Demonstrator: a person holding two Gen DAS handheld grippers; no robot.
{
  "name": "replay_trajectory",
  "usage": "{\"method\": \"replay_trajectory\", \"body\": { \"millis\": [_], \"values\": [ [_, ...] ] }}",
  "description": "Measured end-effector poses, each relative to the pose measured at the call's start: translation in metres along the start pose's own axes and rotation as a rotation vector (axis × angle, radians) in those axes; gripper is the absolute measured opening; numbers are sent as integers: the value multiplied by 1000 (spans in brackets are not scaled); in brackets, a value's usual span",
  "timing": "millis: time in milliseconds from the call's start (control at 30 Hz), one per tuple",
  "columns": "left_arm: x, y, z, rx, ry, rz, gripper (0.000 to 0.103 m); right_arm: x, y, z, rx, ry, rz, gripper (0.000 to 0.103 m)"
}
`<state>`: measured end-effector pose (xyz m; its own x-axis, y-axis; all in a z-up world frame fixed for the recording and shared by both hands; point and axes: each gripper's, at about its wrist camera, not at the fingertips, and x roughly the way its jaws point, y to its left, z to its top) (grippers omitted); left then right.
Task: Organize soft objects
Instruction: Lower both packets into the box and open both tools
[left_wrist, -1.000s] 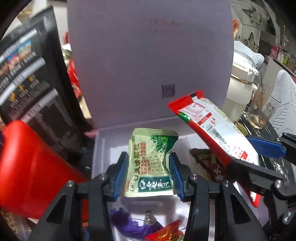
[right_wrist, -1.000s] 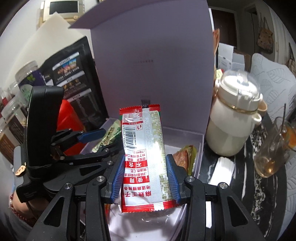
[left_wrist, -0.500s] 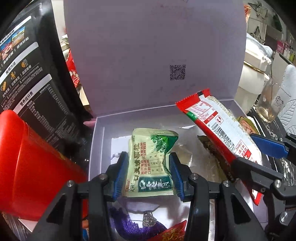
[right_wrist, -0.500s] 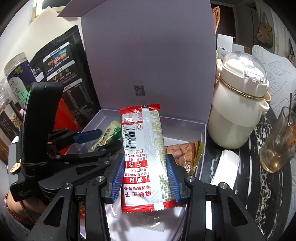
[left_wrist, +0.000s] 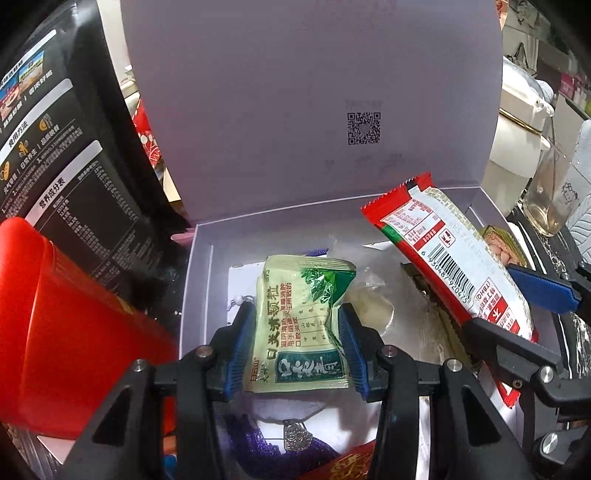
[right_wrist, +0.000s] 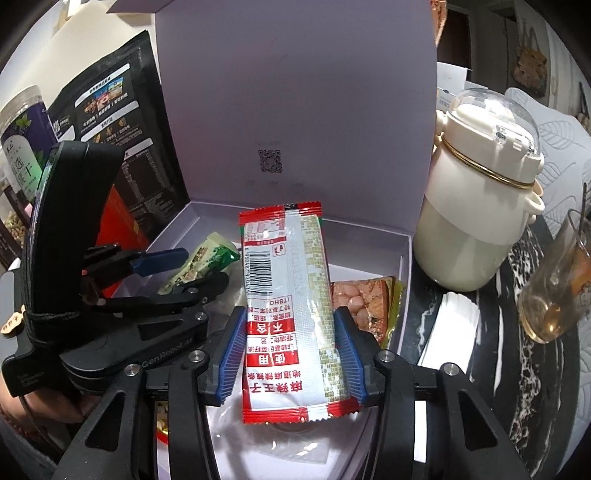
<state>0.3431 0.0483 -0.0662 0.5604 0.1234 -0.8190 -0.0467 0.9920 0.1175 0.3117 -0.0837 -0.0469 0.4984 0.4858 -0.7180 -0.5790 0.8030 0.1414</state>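
My left gripper (left_wrist: 295, 325) is shut on a pale green sachet (left_wrist: 301, 317) and holds it above the inside of an open lilac box (left_wrist: 199, 258). My right gripper (right_wrist: 290, 332) is shut on a long red and white snack packet (right_wrist: 286, 295), held upright over the same box (right_wrist: 404, 258). In the left wrist view the red packet (left_wrist: 447, 258) and right gripper (left_wrist: 524, 314) are to the right. In the right wrist view the left gripper (right_wrist: 195, 269) and green sachet (right_wrist: 203, 262) are at left. A peanut packet (right_wrist: 364, 302) lies inside the box.
The box lid (left_wrist: 314, 92) stands upright behind. A black bag (left_wrist: 62, 166) and a red container (left_wrist: 66, 332) are to the left. A cream pot (right_wrist: 484, 199) and a glass (right_wrist: 557, 288) stand right of the box. A purple tassel (left_wrist: 258, 443) lies in the box front.
Both grippers have moved forward and down toward the box interior, each still holding its packet. More of the box floor shows now.
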Motion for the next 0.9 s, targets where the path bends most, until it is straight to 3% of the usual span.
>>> {"method": "replay_trajectory", "body": {
  "millis": [467,500,533,567,633,900],
  "values": [
    [-12,-7,-2,1,-2,5,48,-13,5,0,-19,35,-38,52],
    [-14,-8,-1,2,-5,5,48,-16,4,0,-17,29,-44,56],
    [-15,-9,-1,5,-4,5,54,-18,3,0,-17,27,-49,60],
    [-17,-9,0,6,-2,6,71,-21,2,-1,-17,24,-54,67],
    [-23,-9,3,4,-9,20,92,-24,1,-1,-16,24,-66,67],
    [-61,-15,23,20,-67,39,94,-47,-3,6,-10,11,-99,67]
  ]
}}
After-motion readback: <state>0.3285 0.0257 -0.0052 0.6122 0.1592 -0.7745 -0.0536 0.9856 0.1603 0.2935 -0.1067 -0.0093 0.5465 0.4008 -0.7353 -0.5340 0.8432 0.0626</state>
